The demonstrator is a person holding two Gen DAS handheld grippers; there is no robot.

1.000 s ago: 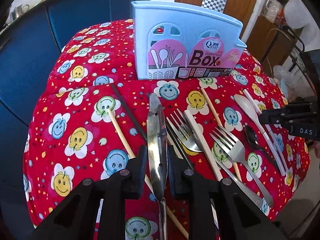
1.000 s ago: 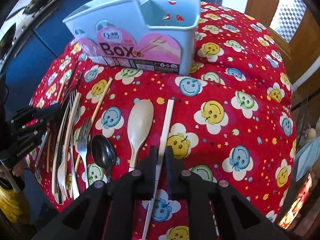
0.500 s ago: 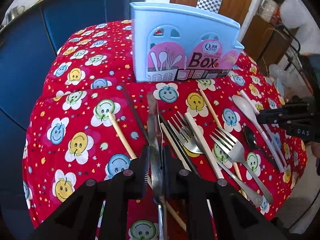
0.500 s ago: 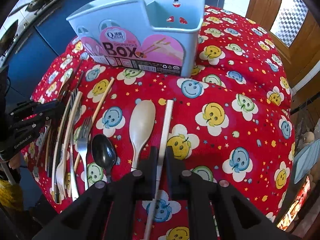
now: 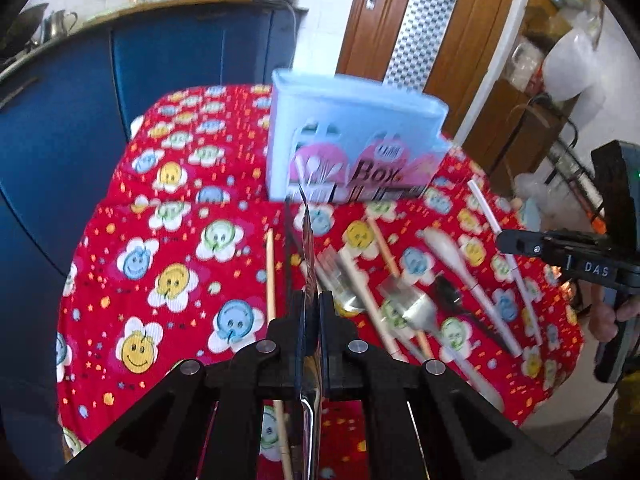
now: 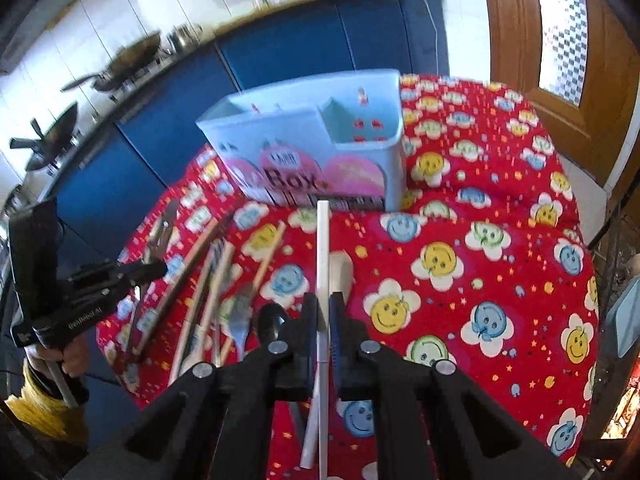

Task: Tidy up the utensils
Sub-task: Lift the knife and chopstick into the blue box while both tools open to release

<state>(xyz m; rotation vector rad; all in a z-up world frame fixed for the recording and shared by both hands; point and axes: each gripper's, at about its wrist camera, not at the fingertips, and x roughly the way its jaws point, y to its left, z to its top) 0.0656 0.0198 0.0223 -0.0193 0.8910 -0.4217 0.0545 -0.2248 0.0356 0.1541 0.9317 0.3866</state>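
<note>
My left gripper [image 5: 309, 300] is shut on a steel knife [image 5: 307, 240], held on edge above the red smiley tablecloth [image 5: 160, 264], blade toward the light blue utensil box [image 5: 352, 140]. My right gripper [image 6: 323, 304] is shut on a white chopstick [image 6: 322, 248], lifted and pointing at the box [image 6: 316, 152], whose compartments look empty. The knife in the left gripper also shows in the right wrist view [image 6: 160, 236]. On the cloth lie forks [image 5: 416, 304], a white spoon [image 5: 444, 248], a black spoon [image 5: 448, 292] and wooden chopsticks [image 5: 270, 272].
Blue cabinets [image 5: 80, 120] stand behind and left of the table. A wooden door [image 6: 560, 40] is at the right. Woks [image 6: 120, 68] sit on the counter. The cloth's right half [image 6: 480, 280] bears no utensils.
Both grippers have risen from the cloth, the left with the knife and the right with the white chopstick. Both views now look more level toward the box.
</note>
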